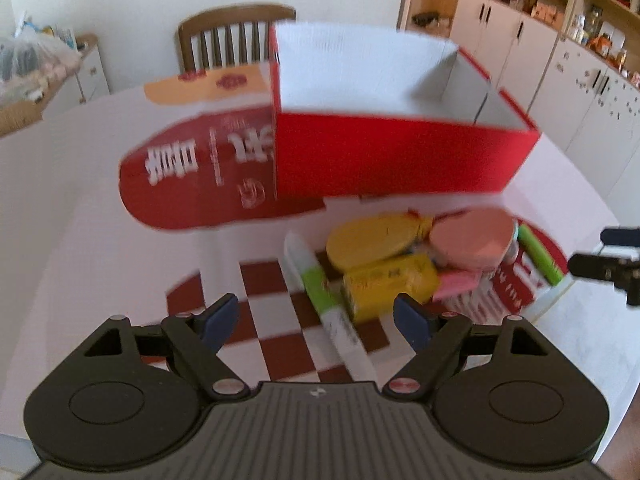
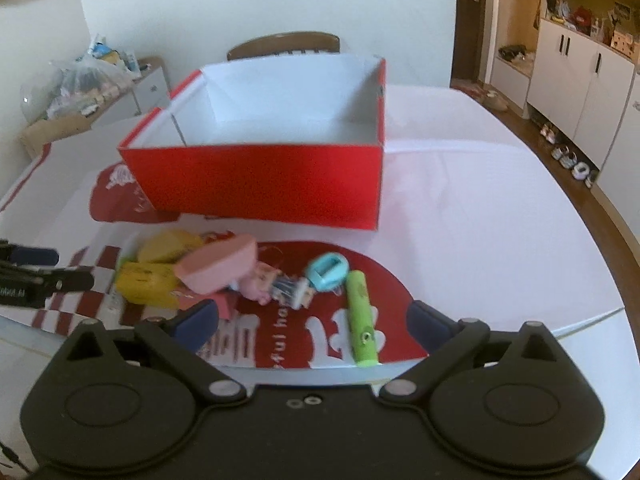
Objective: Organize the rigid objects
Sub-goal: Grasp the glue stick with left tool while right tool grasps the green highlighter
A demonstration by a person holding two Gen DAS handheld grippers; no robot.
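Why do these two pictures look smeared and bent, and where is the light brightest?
Left wrist view: the red box and yellow box are streaked with motion blur, and the cabinets bow at the fisheye edge. Right wrist view: the same blur softens the pink lid and green marker; the white table is washed out by bright light.

Both cams sit right behind my claws, looking forward and tilted down at the surface [image 1: 80,240] from fairly close. Left claw [image 1: 316,316] view has the red box [image 1: 400,156] just ahead, slightly right. Right claw [image 2: 314,320] view sees that same box [image 2: 260,180] ahead-left. Both share the little pile of stuff [image 1: 400,260] [image 2: 192,268] in front, and each catches the other claw at its edge.
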